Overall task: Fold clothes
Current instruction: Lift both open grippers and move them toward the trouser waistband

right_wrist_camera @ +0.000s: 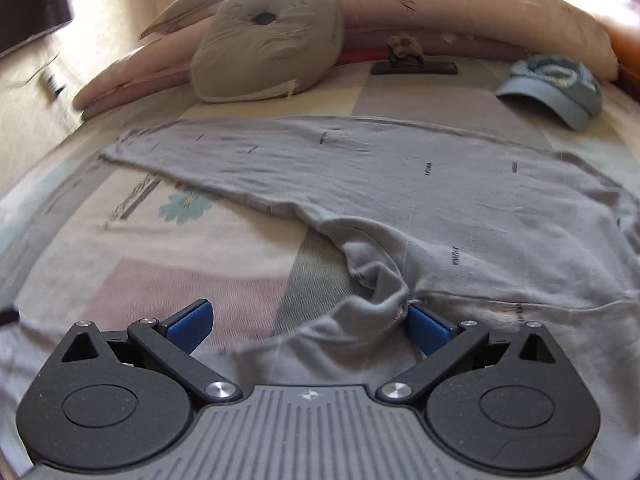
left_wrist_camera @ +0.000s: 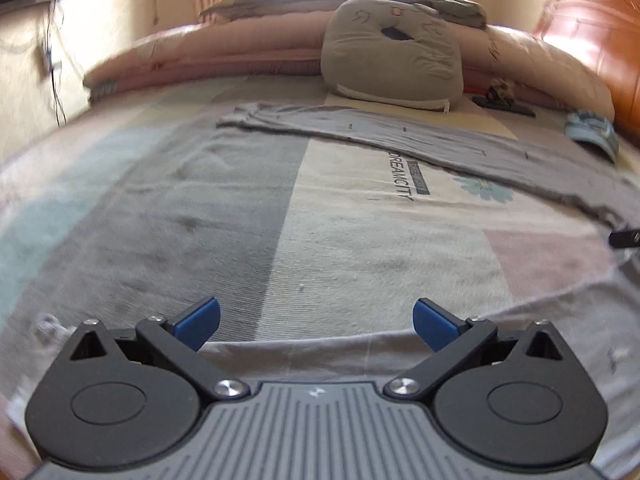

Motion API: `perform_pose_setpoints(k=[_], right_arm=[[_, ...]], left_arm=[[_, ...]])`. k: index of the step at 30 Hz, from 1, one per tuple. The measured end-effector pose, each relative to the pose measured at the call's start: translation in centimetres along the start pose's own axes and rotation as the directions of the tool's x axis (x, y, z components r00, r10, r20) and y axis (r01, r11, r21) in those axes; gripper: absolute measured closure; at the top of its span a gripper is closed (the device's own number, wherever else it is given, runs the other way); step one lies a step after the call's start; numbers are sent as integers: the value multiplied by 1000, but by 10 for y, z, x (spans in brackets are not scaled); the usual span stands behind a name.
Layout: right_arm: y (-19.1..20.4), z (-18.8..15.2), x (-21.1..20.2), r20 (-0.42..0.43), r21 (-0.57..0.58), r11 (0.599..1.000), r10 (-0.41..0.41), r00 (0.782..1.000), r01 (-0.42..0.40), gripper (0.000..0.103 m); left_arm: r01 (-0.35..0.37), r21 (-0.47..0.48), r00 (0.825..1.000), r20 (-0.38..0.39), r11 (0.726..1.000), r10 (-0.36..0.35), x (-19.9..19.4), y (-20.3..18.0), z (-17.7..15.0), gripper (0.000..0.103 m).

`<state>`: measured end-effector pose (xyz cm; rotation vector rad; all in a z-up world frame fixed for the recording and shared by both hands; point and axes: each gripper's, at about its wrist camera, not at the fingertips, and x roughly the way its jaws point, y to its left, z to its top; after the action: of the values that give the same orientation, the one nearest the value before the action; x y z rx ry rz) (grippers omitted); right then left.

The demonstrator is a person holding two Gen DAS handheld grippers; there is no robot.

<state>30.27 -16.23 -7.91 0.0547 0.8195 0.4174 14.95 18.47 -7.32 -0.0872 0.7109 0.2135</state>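
Observation:
A grey pair of long trousers [right_wrist_camera: 400,184] lies spread on the patterned bedsheet [right_wrist_camera: 140,240]. One leg stretches away to the left and the other runs back under my right gripper. Where the legs meet, the cloth is bunched into a raised fold [right_wrist_camera: 376,280]. My right gripper [right_wrist_camera: 308,324] stands open over that fold, which touches the right blue pad [right_wrist_camera: 426,330]. In the left wrist view the far leg [left_wrist_camera: 400,136] crosses the bed, and the near leg's edge [left_wrist_camera: 320,354] lies just under my left gripper [left_wrist_camera: 316,322]. That gripper is open, with nothing between its fingers.
A grey cat-face cushion [right_wrist_camera: 268,40] and rolled pink quilts [right_wrist_camera: 480,8] line the far side of the bed. A blue cap [right_wrist_camera: 556,88] lies at the far right, with a flat black object [right_wrist_camera: 414,68] beside it. An orange headboard [left_wrist_camera: 600,40] stands at the right.

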Motion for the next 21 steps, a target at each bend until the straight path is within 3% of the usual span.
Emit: perform_pose_setpoints(k=[5, 10, 13, 15, 21], right_arm=[[0, 10, -16, -6, 8, 995, 98, 995, -98, 0], [6, 4, -1, -48, 9, 994, 112, 993, -111, 0], [17, 3, 2, -34, -35, 994, 106, 994, -107, 0], [14, 4, -10, -14, -4, 987, 161, 987, -161, 0], [29, -9, -8, -6, -75, 987, 139, 990, -140, 0]], left_arm=[[-1, 20, 1000, 13, 1000, 1, 2, -5, 11, 1], [34, 5, 999, 25, 999, -34, 1, -6, 13, 1], [35, 15, 999, 24, 999, -36, -2, -9, 9, 1], [35, 21, 999, 35, 999, -35, -8, -8, 7, 1], [60, 6, 995, 78, 998, -60, -25, -6, 0, 1]])
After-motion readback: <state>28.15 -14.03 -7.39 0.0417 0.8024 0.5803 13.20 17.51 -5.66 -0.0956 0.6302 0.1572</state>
